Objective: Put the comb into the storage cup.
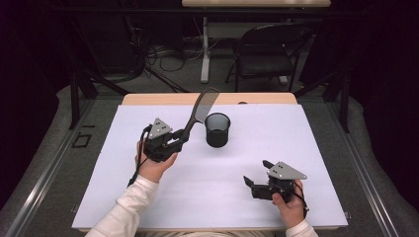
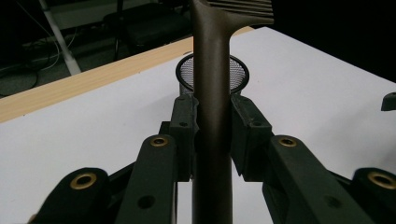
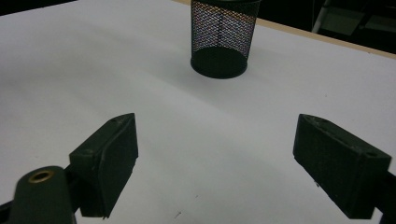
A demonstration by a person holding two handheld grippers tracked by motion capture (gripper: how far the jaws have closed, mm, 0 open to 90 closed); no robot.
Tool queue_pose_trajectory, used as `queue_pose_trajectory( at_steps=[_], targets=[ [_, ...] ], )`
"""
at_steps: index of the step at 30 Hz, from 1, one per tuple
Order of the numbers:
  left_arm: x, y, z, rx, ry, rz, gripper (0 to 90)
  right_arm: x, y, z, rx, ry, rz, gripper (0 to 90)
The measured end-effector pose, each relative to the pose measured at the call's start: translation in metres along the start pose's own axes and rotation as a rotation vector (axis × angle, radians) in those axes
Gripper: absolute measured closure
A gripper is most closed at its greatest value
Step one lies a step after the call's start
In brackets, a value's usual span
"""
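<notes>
Left gripper [image 2: 212,135] jaws pinch what looks like a comb [image 1: 202,104]; right gripper [image 3: 217,163] jaws spread.

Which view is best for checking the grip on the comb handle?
Left gripper view: both pads press the comb handle close up. High view shows the whole comb, small, tilted over the mesh cup. Right gripper view has the cup.

Wooden table [image 1: 148,98], top mostly covered by white sheet [image 1: 237,163]. Black mesh cup [image 1: 218,129] stands upright directly on the sheet, toward the far middle. Bare wood strip along far edge.
</notes>
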State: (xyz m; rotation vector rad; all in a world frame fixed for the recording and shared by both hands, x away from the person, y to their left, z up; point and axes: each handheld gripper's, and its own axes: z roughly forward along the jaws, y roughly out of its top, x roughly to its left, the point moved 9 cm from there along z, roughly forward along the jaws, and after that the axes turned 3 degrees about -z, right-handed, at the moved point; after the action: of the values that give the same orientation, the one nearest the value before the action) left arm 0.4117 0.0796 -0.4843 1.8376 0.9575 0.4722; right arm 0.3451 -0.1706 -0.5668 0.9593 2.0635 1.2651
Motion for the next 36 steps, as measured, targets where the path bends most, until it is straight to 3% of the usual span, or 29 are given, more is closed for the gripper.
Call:
queue_pose_trajectory(
  at_steps=[26, 36],
  targets=[
    [-0.005, -0.013, 0.004, -0.037, 0.003, 0.007, 72.4, -0.001, -0.002, 0.004, 0.024, -0.007, 0.027, 13.8],
    [-0.007, -0.015, 0.005, -0.050, 0.005, 0.005, 72.4, 0.000, -0.002, 0.007, 0.043, 0.006, 0.062, 13.1]
  ],
)
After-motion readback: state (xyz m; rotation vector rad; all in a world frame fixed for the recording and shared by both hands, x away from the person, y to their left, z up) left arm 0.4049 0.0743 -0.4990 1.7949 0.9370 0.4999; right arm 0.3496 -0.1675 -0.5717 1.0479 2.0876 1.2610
